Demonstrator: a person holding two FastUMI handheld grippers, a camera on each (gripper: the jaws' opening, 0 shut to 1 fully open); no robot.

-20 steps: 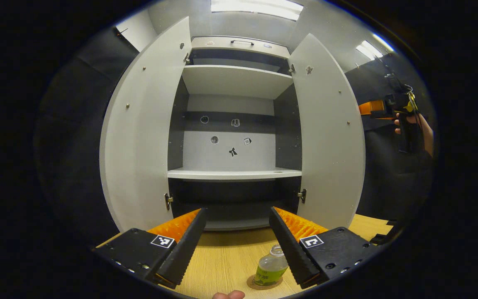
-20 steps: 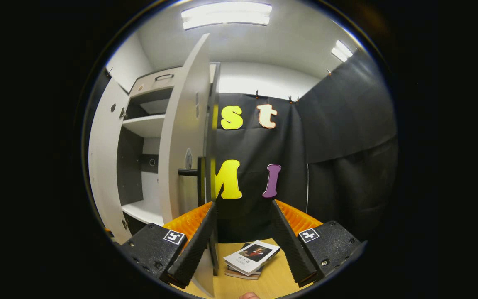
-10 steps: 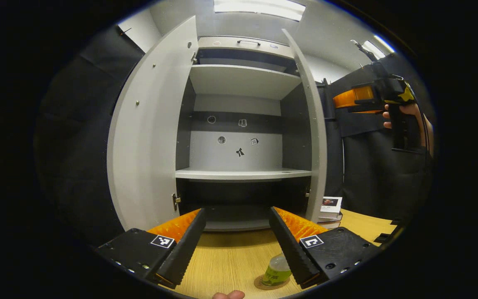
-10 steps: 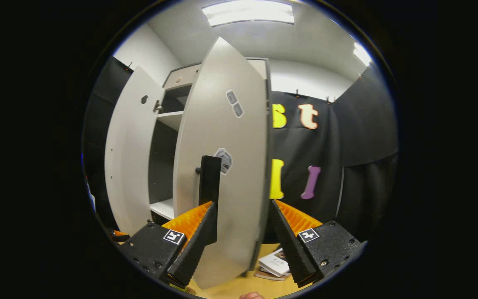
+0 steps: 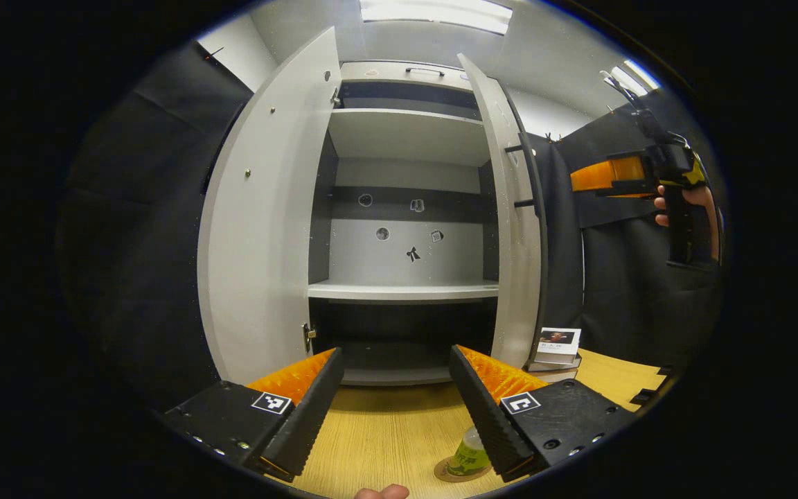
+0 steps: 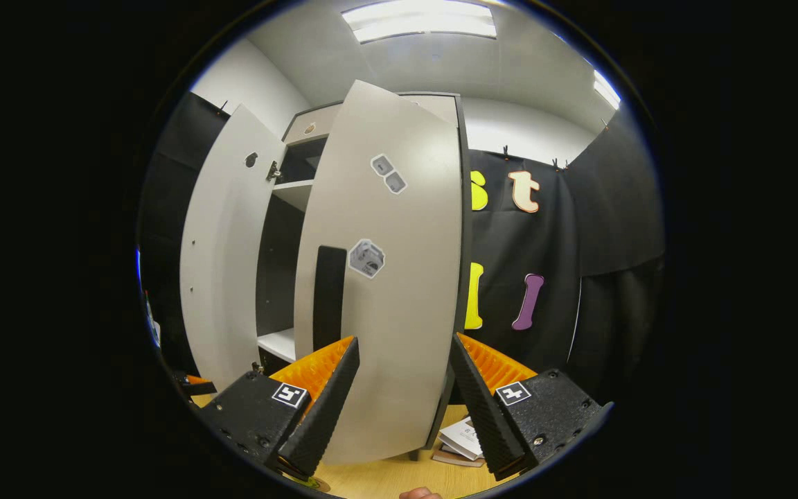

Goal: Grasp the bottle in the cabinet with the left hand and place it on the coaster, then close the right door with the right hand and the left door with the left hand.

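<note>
The small clear bottle (image 5: pixel 470 457) with a green label stands on the round coaster (image 5: pixel 449 475) on the wooden table, partly hidden behind one finger of my left gripper (image 5: pixel 395 352). That gripper is open, holds nothing, and faces the cabinet. The left door (image 5: pixel 260 229) stands wide open. The right door (image 5: pixel 513 229) is part-way swung in and almost edge-on here. In the right gripper view its outer face (image 6: pixel 392 298) with a black handle (image 6: pixel 330 298) is close in front of my open right gripper (image 6: pixel 404 339); whether they touch I cannot tell. A hand holds that right gripper (image 5: pixel 596 179) beyond the door.
The cabinet shelves (image 5: pixel 402 291) are bare, with small stickers on the back panel. A stack of books (image 5: pixel 555 346) lies on the table to the right of the cabinet, also seen under the door's corner as books (image 6: pixel 461 440).
The right door has swung from wide open to part-way shut, its outer face turning toward the right gripper. The right gripper followed it. The left gripper drifted a little left.
</note>
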